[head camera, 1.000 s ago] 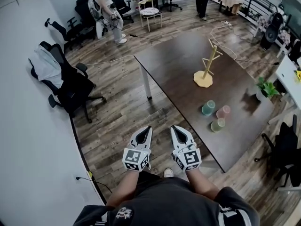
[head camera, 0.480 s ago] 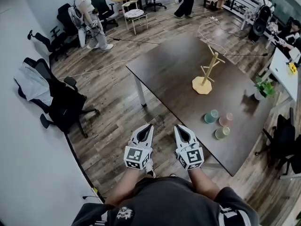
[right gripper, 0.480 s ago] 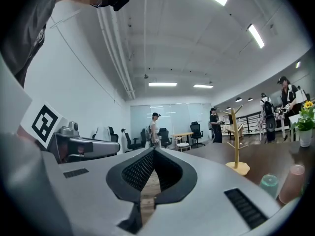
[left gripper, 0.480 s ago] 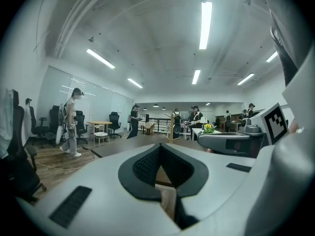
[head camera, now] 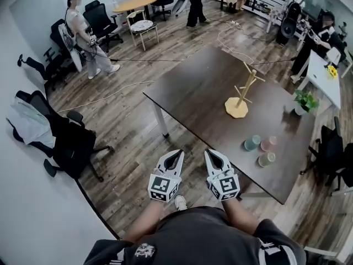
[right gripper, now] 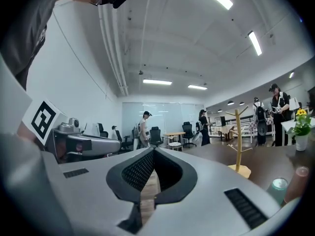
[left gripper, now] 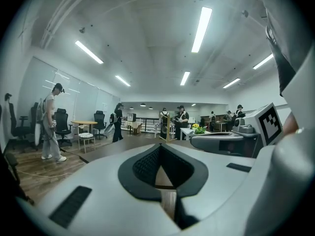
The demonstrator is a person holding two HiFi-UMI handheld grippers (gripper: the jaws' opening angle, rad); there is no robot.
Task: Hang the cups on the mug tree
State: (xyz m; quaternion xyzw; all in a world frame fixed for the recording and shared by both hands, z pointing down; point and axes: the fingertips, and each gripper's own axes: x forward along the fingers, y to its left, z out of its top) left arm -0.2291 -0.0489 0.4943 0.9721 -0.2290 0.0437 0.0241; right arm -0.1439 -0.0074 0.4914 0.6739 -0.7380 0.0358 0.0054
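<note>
The left hand-held gripper (head camera: 176, 153) and right hand-held gripper (head camera: 211, 153) sit side by side low in the centre of the head view, each with its jaws pressed together on nothing. Three cups (head camera: 252, 143) stand on the worktop (head camera: 193, 87) to their upper right, well apart from them. The mug tree (head camera: 242, 93) stands higher in the frame. The marker cubes (head camera: 163, 187) carry black-and-white square patterns, and the shirt print (head camera: 144, 251) is too small to read.
</note>
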